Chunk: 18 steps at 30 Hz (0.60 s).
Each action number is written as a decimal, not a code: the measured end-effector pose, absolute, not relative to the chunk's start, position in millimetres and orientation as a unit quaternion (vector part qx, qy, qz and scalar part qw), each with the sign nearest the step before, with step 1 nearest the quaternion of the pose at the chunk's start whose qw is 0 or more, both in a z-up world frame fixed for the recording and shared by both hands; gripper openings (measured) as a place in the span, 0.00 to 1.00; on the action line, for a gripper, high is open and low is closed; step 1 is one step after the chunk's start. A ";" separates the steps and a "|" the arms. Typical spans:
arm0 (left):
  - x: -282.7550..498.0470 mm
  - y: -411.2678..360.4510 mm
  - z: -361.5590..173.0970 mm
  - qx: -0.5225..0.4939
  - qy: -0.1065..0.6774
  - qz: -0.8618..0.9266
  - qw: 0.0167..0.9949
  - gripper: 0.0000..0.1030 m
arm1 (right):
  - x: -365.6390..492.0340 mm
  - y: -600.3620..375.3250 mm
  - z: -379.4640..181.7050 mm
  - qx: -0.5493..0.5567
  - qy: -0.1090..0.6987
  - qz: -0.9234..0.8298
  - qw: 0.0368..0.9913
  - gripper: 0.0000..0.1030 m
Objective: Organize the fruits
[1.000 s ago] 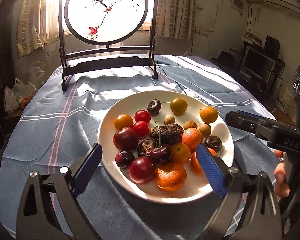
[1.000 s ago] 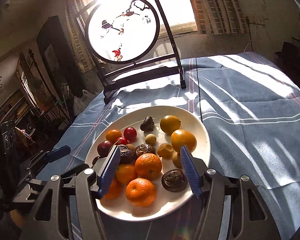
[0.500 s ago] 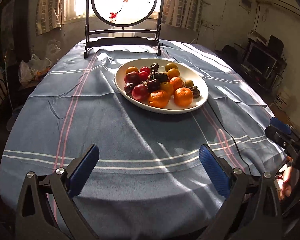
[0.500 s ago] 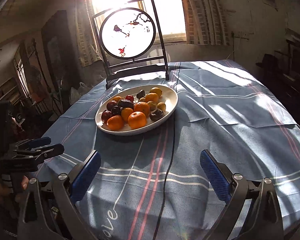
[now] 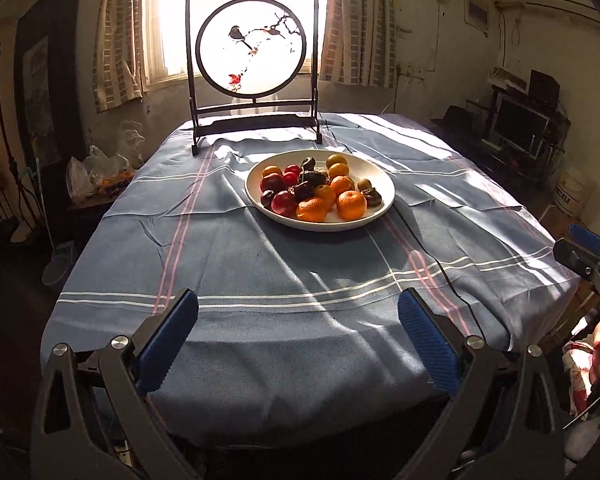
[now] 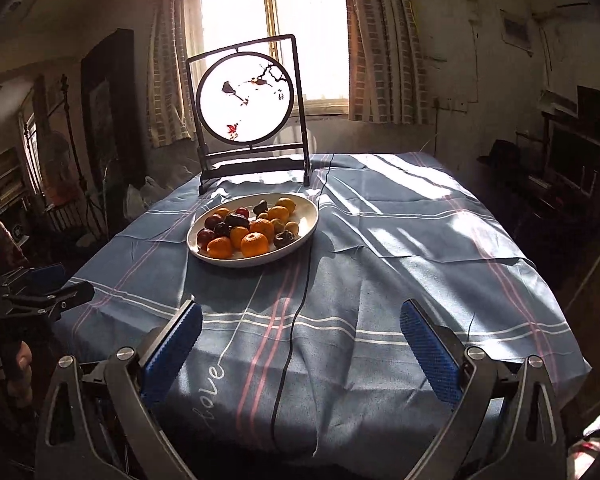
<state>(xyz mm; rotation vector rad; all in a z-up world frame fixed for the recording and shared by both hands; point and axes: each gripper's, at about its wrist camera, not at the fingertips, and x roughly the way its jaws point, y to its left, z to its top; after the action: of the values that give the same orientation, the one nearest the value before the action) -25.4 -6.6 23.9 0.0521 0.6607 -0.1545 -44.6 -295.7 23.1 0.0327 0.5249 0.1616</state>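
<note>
White plate [image 5: 384, 196] of fruit [image 5: 312, 194] sitting mid-frame, well beyond both empty, wide-apart tongs: left tongs [image 5: 298, 338] facing it almost straight; right tongs [image 6: 300, 340] finding it up-left.

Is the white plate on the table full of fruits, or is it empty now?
Full. The white plate holds a pile of fruits: oranges, red ones and dark ones, and none lies on the blue tablecloth around it.

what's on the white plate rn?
The white plate holds a pile of fruit: tangerines, red plum-like fruit, dark wrinkled ones, small yellow-green ones. Anything beneath the pile, and most of the plate's floor, is covered.
</note>
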 end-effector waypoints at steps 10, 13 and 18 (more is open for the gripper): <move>-26.9 0.5 26.9 0.012 0.315 -0.055 0.947 0.95 | -46.1 -287.3 27.9 0.011 0.251 0.080 0.965 0.97; -25.7 3.2 26.3 0.011 0.311 -0.046 0.949 0.95 | -45.4 -288.7 26.6 0.015 0.253 0.077 0.964 0.97; -27.7 2.2 27.9 0.018 0.301 -0.036 0.953 0.95 | -44.2 -294.0 24.2 0.022 0.256 0.069 0.964 0.97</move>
<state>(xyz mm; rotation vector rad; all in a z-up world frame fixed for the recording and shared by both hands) -27.7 2.2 27.9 0.0357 0.6122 -0.0729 -44.2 -294.0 24.2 0.0448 0.5181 0.1394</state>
